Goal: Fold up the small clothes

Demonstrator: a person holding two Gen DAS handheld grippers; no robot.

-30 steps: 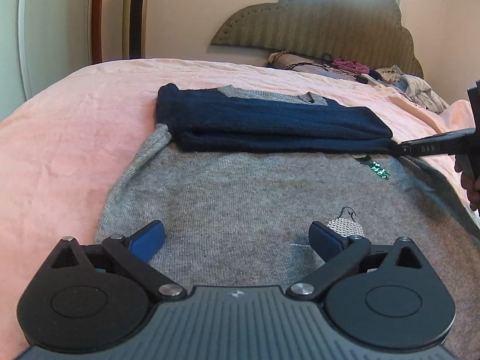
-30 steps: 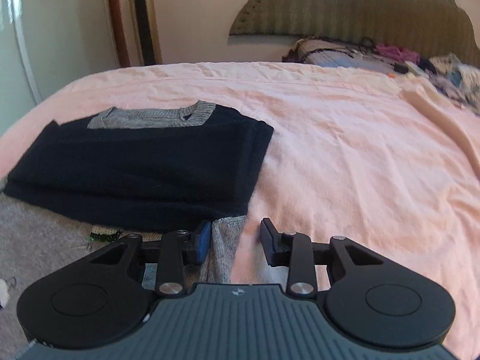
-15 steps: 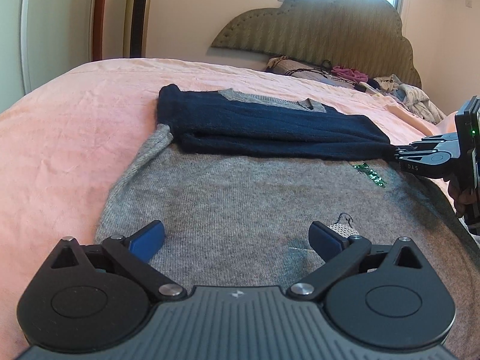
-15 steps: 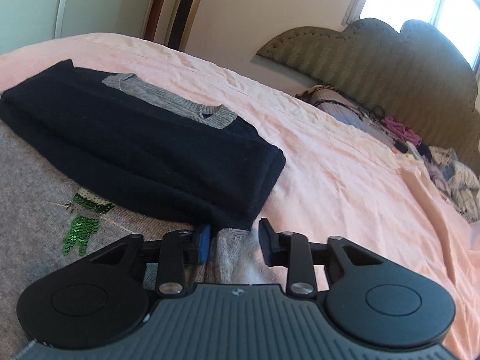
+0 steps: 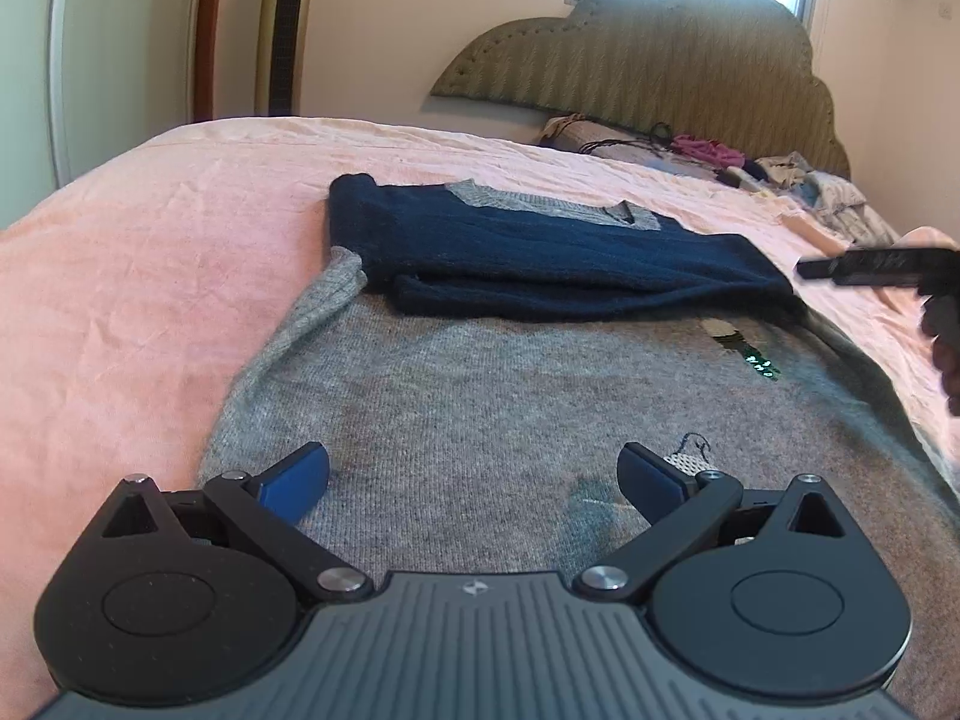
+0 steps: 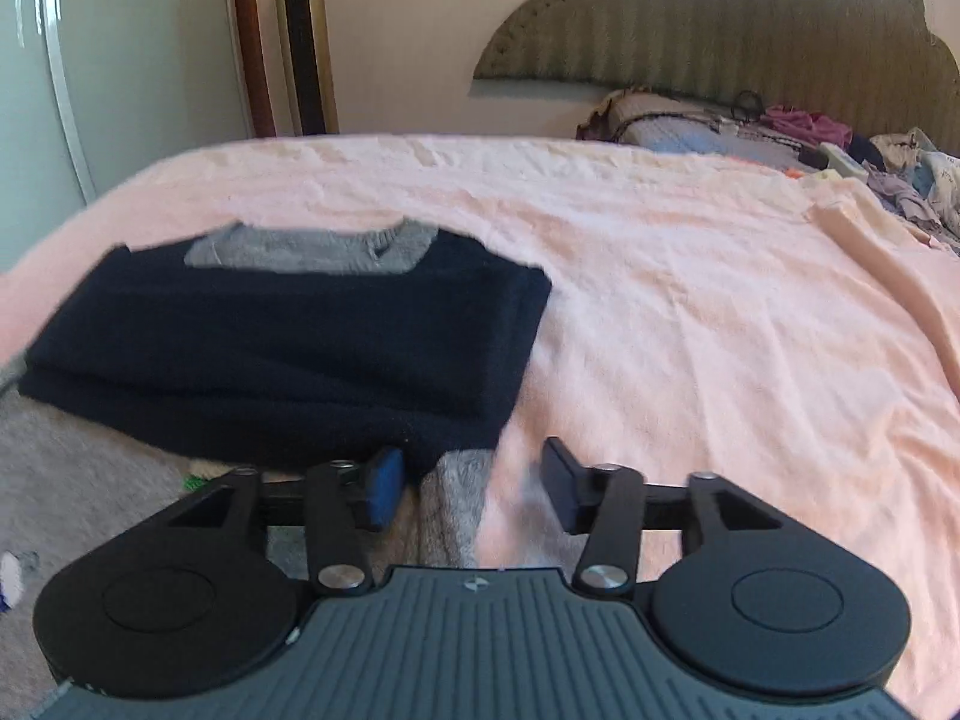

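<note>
Left claw (image 5: 474, 477): jaws wide apart, nothing between them, hovering low over the near end of the grey sweater (image 5: 510, 420). Grey sweater lies flat on the pink bedsheet (image 5: 150, 276), one sleeve running along its left edge. Green sequin patch (image 5: 757, 363) shows near its far right side.

Folded navy sweater (image 5: 540, 264) sits on the far end of the grey one, grey collar facing the headboard (image 5: 648, 54).

Right claw (image 6: 471, 483): jaws have just been opening and now stand apart. Grey sweater's edge lies between and below them, pads not pressing on it; nothing held. Its left pad is right at the near right corner of the navy sweater. From the left wrist view I see my right claw as a dark blurred bar at the far right, just past the navy sweater's right end, with a bit of my hand (image 5: 945, 354) below it.

Heap of loose clothes (image 6: 780, 132) at the headboard, well apart from both sweaters. Right wrist view is motion-blurred.
</note>
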